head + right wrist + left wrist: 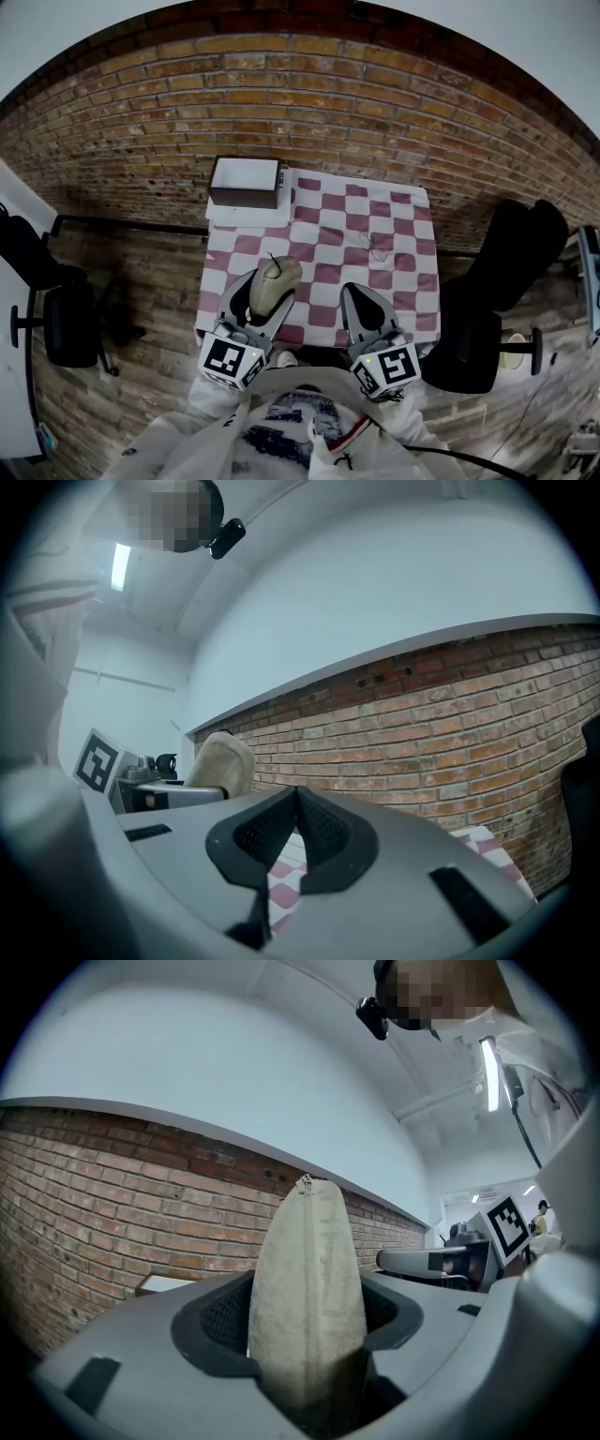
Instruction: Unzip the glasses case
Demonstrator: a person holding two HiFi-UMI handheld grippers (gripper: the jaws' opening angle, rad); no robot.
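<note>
- Brick wall (309, 94) is running behind the checkered tabletop (375, 246).
- Your left fingers (220, 1321) are clamping the case (307, 1307) over its near edge, with the zipper pull (304, 1183) at the far tip.
- Your right fingers (323, 832) are resting shut and empty, short of that pull.
- You are risking a tug twisting the case loose.

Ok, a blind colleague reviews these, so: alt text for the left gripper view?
The left tool clamps a beige glasses case between its dark padded jaws, the zipper pull at the case's far tip. Behind runs a brick wall under pale plaster.
</note>
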